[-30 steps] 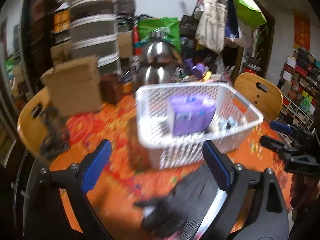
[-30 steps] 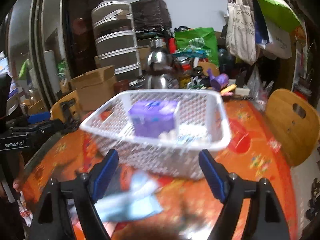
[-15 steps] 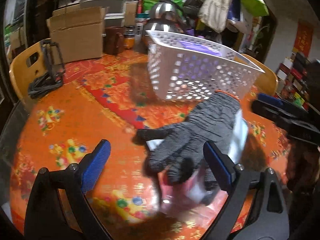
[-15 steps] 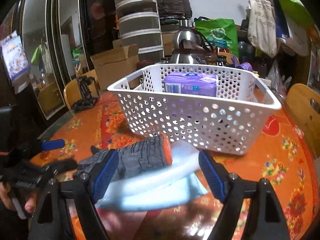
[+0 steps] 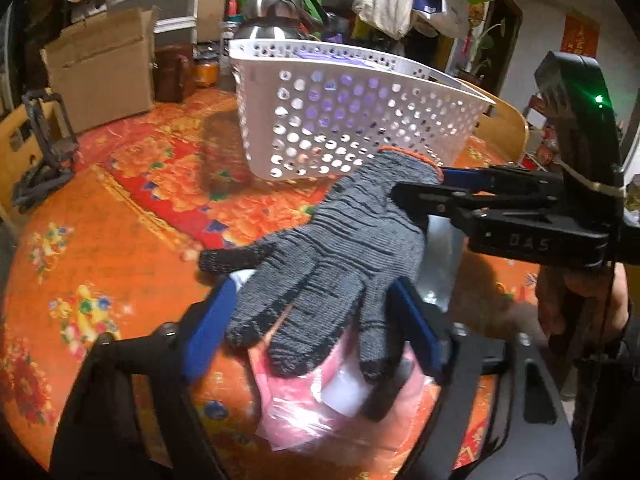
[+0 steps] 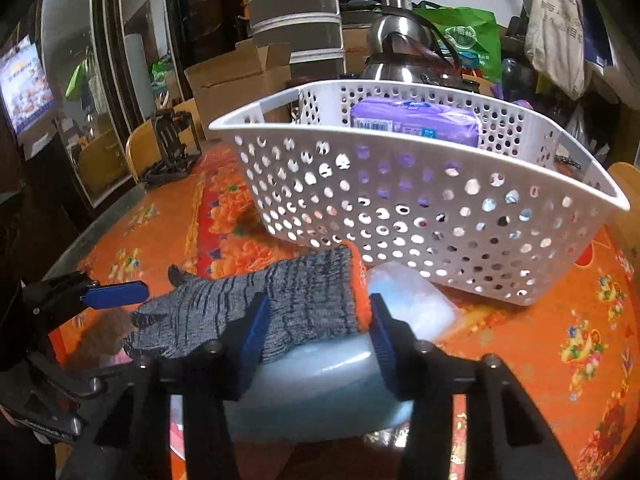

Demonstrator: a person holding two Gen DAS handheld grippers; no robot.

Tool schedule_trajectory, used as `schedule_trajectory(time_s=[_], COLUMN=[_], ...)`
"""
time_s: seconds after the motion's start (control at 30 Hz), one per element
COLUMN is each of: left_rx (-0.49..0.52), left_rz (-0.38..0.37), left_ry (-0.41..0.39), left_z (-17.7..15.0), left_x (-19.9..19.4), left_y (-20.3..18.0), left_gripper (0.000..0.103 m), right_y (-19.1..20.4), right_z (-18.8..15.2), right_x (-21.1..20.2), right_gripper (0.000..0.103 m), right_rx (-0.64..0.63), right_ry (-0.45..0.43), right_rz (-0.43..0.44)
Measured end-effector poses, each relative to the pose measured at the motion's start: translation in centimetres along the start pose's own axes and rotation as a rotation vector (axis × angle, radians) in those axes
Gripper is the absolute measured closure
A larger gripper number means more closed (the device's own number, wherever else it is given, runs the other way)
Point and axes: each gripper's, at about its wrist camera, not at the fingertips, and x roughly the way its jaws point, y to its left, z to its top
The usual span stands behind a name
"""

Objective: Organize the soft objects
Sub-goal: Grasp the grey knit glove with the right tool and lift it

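A grey knit glove (image 5: pixel 340 256) with an orange cuff lies on a pale blue packet (image 6: pixel 320 384) and a pink packet (image 5: pixel 320 400) on the orange table. My left gripper (image 5: pixel 316 328) is open, its blue pads either side of the glove's fingers. My right gripper (image 6: pixel 316 328) is open, its pads either side of the glove (image 6: pixel 264 312) at the cuff end. It also shows in the left wrist view (image 5: pixel 440 184). A white perforated basket (image 6: pixel 420 208) behind holds a purple pack (image 6: pixel 416 120).
A cardboard box (image 5: pixel 100 64), jars and a steel kettle (image 5: pixel 276 4) stand at the table's back. Wooden chairs (image 5: pixel 500 128) flank the table. A black clamp stand (image 5: pixel 44 148) sits at the left edge. Bags hang at the back right.
Both grippers have dropped and moved in onto the glove. Their jaws have narrowed around it, left at the fingers, right at the cuff. The basket stays put.
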Motion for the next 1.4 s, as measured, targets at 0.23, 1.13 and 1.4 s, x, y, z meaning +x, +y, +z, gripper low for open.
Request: schedule_trajectory(time_s=[0.23,1.13,1.4], left_rx=[0.029,0.048,0.068], left_rz=[-0.037,0.014,0.019], left_ry=[0.017,-0.138,-0.198], left_z=[0.0,1.2,3.7], left_x=[0.3,-5.8,-8.6], left_y=[-0.6,-0.9,-1.5], left_gripper=[0.078,0.098,0.098], right_y=[0.8,2.8,3.3], right_z=[-0.3,0.1,2.2], right_x=[-0.2,-7.0,-10.3], right_gripper=[0.082,0.088,0.088], right_rx=[-0.020,-0.014,-0.018], right_ry=[0.002,-0.166,-0.251], right_rz=[0.022,0.082,0.081])
